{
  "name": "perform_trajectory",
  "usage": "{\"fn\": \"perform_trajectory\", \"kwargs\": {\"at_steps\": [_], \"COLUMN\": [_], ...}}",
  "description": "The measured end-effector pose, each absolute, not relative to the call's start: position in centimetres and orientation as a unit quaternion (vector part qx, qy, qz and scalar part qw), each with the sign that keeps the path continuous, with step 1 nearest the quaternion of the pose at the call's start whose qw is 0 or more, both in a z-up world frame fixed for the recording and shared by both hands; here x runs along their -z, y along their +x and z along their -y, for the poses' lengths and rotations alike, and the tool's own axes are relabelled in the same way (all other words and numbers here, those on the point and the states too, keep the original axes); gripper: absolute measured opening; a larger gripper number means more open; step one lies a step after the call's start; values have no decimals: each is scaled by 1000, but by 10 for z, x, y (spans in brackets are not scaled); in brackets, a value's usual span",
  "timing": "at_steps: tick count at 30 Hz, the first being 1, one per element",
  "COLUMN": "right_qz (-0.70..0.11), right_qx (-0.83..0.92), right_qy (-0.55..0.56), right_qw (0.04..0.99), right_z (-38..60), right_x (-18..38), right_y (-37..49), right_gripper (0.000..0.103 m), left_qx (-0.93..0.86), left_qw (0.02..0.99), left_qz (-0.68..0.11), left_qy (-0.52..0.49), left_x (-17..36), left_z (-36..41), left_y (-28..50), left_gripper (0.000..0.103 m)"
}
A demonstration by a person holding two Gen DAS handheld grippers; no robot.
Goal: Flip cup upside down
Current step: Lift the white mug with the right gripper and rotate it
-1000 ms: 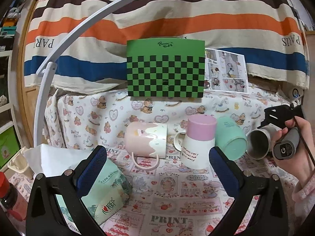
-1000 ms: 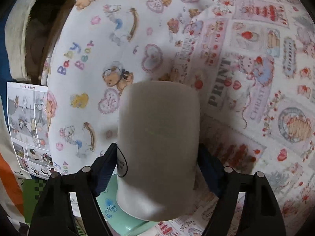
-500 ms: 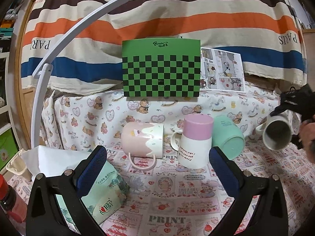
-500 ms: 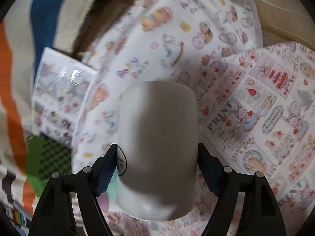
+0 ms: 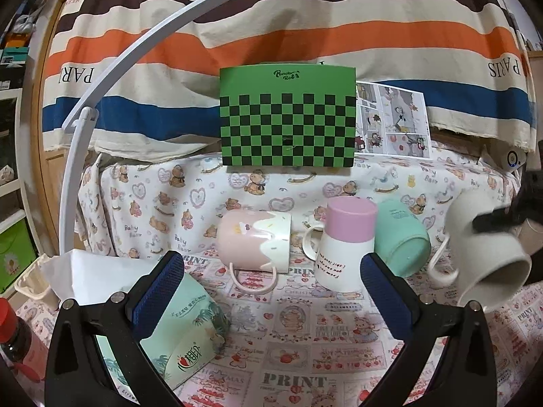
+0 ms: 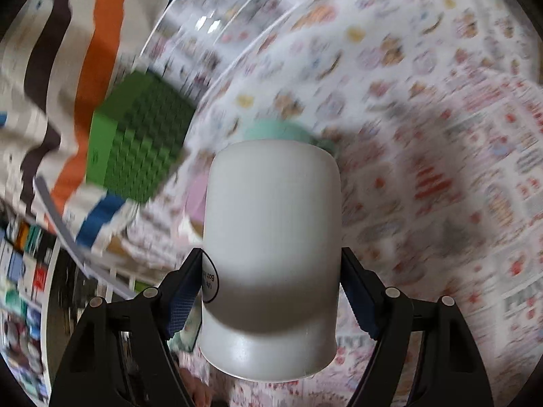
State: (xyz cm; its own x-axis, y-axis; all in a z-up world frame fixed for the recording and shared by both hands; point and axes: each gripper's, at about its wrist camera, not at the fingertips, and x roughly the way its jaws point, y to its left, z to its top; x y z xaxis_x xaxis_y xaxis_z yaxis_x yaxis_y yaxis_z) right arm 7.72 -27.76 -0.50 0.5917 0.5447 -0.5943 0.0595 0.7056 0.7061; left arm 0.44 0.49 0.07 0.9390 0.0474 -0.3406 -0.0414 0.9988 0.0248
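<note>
My right gripper (image 6: 271, 291) is shut on a plain grey-white mug (image 6: 271, 237), its blue pads clamped on both sides. In the left wrist view the same mug (image 5: 485, 251) hangs in the air at the far right, tilted with its open mouth facing down and toward the camera, handle to the left. The right gripper's black finger (image 5: 492, 222) crosses the mug's side. My left gripper (image 5: 271, 278) is open and empty, held above the table's near part, well left of the mug.
On the printed tablecloth (image 5: 292, 339) a pink-and-cream mug (image 5: 254, 242) lies on its side, a pink-and-white mug (image 5: 346, 244) stands upside down, and a teal cup (image 5: 400, 240) lies tipped. A green checkerboard (image 5: 287, 122), a white lamp arm (image 5: 78, 169) and a mint bag (image 5: 180, 335) stand around.
The right gripper has swung the grey mug round, turning its mouth from facing left to facing downward. The right wrist view is blurred by the turn. The left gripper stayed open and about still.
</note>
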Motion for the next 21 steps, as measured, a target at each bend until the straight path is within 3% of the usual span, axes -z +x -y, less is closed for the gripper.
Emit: {"fn": "perform_trajectory", "kwargs": {"at_steps": [4, 12, 21], "right_qz": [-425, -500, -497], "right_qx": [-179, -197, -168], "right_qy": [338, 288, 223], "right_qw": [820, 792, 822], "right_z": [258, 232, 210], "right_x": [16, 38, 34], "right_y": [69, 71, 69], "right_gripper": [80, 80, 81], "left_qx": [-31, -33, -40], "left_qw": [984, 984, 985], "left_qz": [-174, -173, -170], "left_qy": [8, 13, 11], "left_x": [-1, -2, -2], "left_z": [-4, -5, -6], "left_y": [5, 6, 4], "left_gripper": [103, 103, 103]}}
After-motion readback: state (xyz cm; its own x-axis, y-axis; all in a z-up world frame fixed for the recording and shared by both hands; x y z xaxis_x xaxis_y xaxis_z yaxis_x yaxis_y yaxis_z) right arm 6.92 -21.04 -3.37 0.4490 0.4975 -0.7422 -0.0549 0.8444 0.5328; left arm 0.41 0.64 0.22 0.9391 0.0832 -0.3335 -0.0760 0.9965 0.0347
